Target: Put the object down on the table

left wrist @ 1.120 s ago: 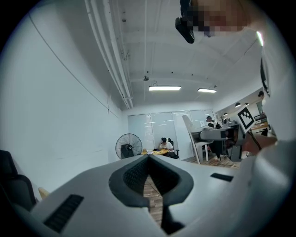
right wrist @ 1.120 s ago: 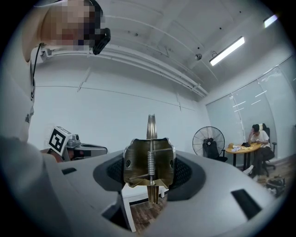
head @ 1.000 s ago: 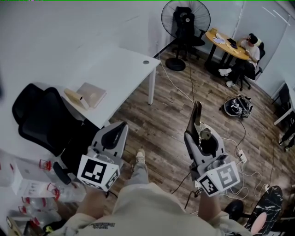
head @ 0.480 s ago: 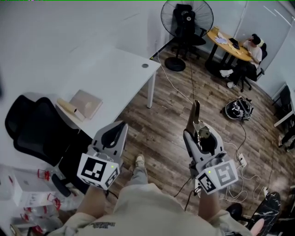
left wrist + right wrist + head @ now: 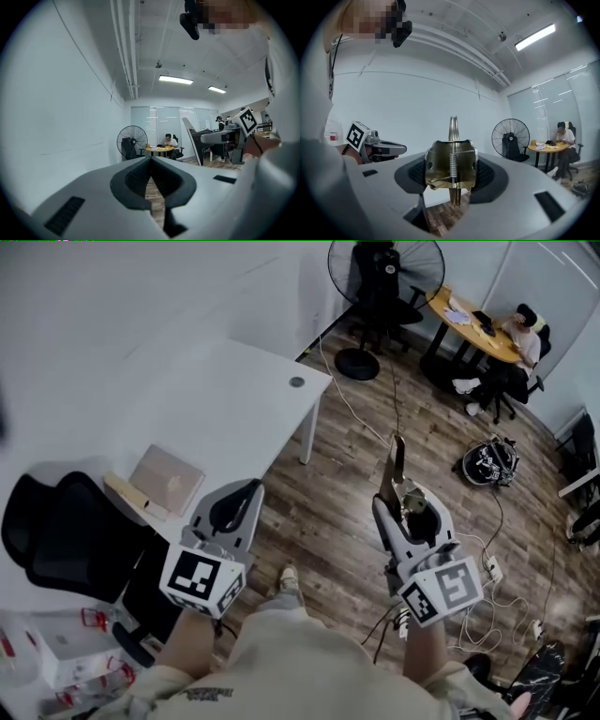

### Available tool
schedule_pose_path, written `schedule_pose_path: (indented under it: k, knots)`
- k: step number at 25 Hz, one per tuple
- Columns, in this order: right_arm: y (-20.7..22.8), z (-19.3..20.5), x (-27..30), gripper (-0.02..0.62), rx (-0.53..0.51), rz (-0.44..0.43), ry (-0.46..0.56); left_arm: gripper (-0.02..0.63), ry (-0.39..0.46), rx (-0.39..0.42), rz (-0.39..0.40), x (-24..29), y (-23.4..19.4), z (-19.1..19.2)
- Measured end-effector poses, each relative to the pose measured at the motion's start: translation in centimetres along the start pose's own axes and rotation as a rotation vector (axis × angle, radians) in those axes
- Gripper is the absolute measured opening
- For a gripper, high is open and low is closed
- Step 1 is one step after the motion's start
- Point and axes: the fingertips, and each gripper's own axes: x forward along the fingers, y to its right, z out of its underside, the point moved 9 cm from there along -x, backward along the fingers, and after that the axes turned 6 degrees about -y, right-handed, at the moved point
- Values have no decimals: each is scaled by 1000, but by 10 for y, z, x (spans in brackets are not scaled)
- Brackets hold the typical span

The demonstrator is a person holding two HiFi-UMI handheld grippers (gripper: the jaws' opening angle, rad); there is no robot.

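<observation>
Right gripper [image 5: 451, 174]: jaws part-way open and clamped on the clip [image 5: 451, 161], a brass-coloured spring thing. Pads sit on its two rounded sides, and the thin prong pokes out past the tips. Left gripper [image 5: 151, 161]: jaws together, nothing in them.

In the head view the clip is out over the wood floor [image 5: 347, 484], well apart from the table [image 5: 225, 390], which is off to your left. So it isn't down yet, and I'd say you're mid-carry.

Risks from here:
- Smooth curved metal on the pads. Ease the grip early and it probably drops to the floor, not the table.
- The prong leads the jaws. Come in low and it likely hits the table edge first and twists the clip in the pads.
- The chair [image 5: 66, 540] stands between you and the near side of the table, so watch your left elbow.
- The flat tan box [image 5: 167, 479] lies near that edge. Aim for bare top beyond it.
- Cables [image 5: 502, 568] run across the floor on your right, a trip hazard if you step back.
</observation>
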Motion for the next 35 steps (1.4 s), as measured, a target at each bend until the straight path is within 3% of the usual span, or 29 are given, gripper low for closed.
schedule_pose_path:
  k: [11, 19, 29, 35]
  knots:
    - [16, -5, 113, 224, -17, -18, -64, 21, -30, -28, 11, 68, -89, 6]
    - [36, -4, 140, 224, 1, -17, -74, 21, -40, -47, 51, 106, -104, 8]
    - [71, 0, 183, 225, -160, 8, -113, 21, -52, -50, 37, 160, -117, 7]
    - [117, 3, 220, 225, -156, -18, -128, 21, -81, -54, -3, 201, -128, 2]
